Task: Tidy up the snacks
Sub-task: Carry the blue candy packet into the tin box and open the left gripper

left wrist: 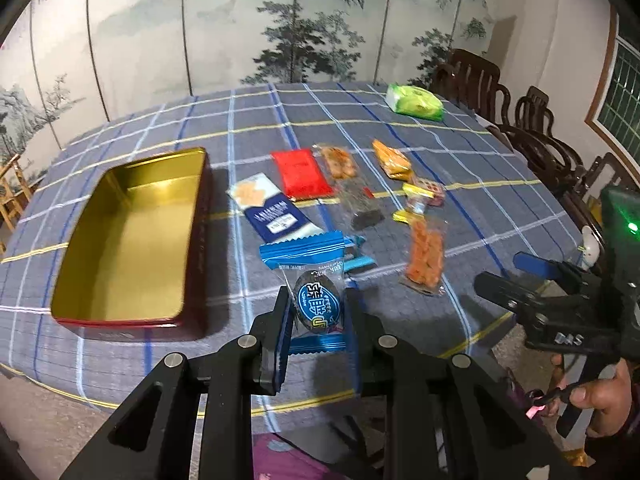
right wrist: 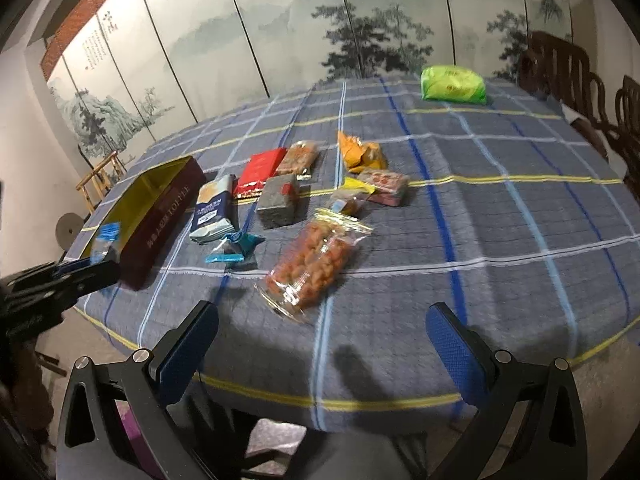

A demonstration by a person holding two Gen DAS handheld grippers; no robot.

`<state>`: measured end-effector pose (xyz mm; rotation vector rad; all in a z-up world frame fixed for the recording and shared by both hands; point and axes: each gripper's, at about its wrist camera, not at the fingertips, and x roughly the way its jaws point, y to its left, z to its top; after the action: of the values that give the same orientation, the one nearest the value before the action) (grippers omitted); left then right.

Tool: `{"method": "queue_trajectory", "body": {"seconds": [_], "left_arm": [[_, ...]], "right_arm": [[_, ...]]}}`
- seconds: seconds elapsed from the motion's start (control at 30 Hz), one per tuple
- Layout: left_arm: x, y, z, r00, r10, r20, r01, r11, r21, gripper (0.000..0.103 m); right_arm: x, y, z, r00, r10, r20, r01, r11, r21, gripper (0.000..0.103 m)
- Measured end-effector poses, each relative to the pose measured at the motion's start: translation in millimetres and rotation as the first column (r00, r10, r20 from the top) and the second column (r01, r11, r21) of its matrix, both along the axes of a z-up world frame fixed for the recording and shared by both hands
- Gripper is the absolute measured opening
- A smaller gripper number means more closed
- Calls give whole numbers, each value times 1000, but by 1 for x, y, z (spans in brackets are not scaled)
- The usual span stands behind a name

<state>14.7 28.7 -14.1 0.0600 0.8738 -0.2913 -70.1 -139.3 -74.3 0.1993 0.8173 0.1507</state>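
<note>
Your left hand-held gripper [left wrist: 316, 312] pinches a blue-wrapped candy [left wrist: 314, 300] above the surface's [left wrist: 500, 184] near edge; your right hand-held gripper [right wrist: 320, 344] is spread, nothing between its fingers.

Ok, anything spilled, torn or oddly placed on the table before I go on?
Nothing spilled or torn. The snacks lie loose beside the empty tin, which sits upright. Only the green pack stands out, alone at the table's far side. The left gripper holds a blue-wrapped candy.

Dining room: tablecloth [right wrist: 500, 208], carved chairs [left wrist: 532, 128]
</note>
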Motion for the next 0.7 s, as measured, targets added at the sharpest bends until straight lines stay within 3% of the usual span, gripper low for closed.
{"method": "queue_trajectory", "body": {"seconds": [0.4, 0.7], "left_arm": [[10, 30, 5, 996, 87, 36, -88, 996, 19, 21], [18, 50, 5, 991, 124, 44, -126, 992, 29, 21]], "right_arm": [[52, -8, -30, 968, -133, -215, 169, 972, 161, 103], [69, 15, -27, 967, -147, -206, 161, 986, 52, 103]]}}
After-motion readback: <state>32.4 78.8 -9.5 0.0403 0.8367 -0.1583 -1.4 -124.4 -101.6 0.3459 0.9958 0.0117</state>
